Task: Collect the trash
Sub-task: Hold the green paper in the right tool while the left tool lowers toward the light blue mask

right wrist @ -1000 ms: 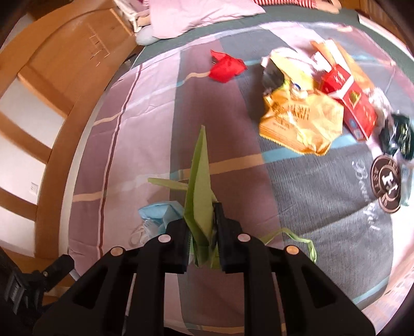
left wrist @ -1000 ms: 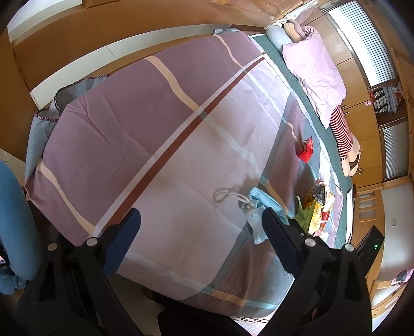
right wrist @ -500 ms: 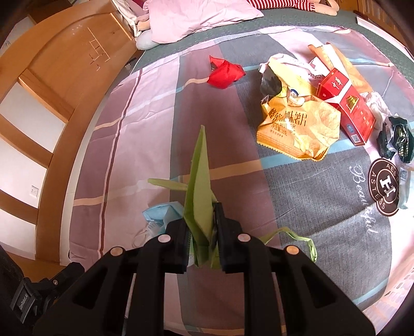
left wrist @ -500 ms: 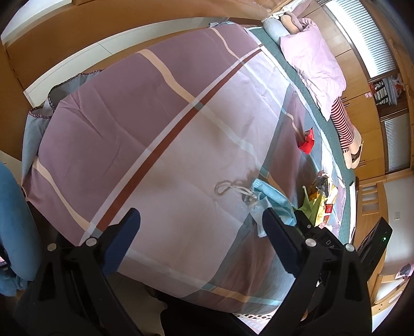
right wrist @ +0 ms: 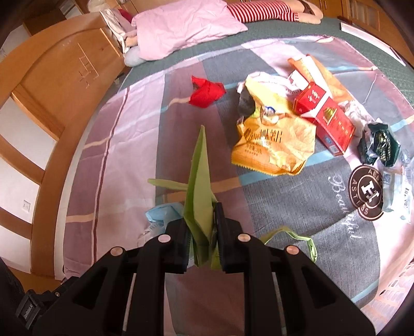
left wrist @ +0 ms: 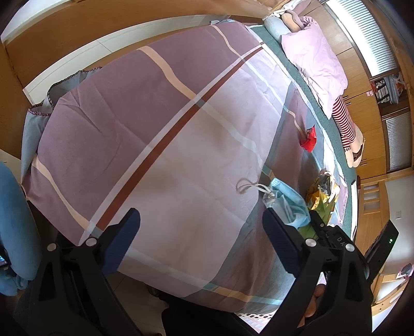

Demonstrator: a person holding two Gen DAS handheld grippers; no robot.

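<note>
My right gripper [right wrist: 201,227] is shut on a green folded paper crane [right wrist: 199,175] and holds it above the bed. My left gripper [left wrist: 200,230] is open and empty over the near part of the quilt [left wrist: 155,124]. A blue face mask [left wrist: 287,199] lies on the quilt just beyond the left gripper's right finger; it also shows in the right wrist view [right wrist: 161,214]. Further off lie a red paper scrap [right wrist: 205,91], a yellow snack bag [right wrist: 274,144], a red carton [right wrist: 326,119] and a dark green wrapper [right wrist: 379,147].
A pink pillow [right wrist: 186,28] and a striped doll [right wrist: 261,13] lie at the head of the bed. A wooden headboard [right wrist: 67,85] runs along the left. A round brown logo [right wrist: 366,196] is printed on the quilt. A white basket rim [right wrist: 393,292] shows at bottom right.
My right gripper has drawn back and risen with the crane, so the trash pile looks farther. My left gripper has shifted slightly, staying open.
</note>
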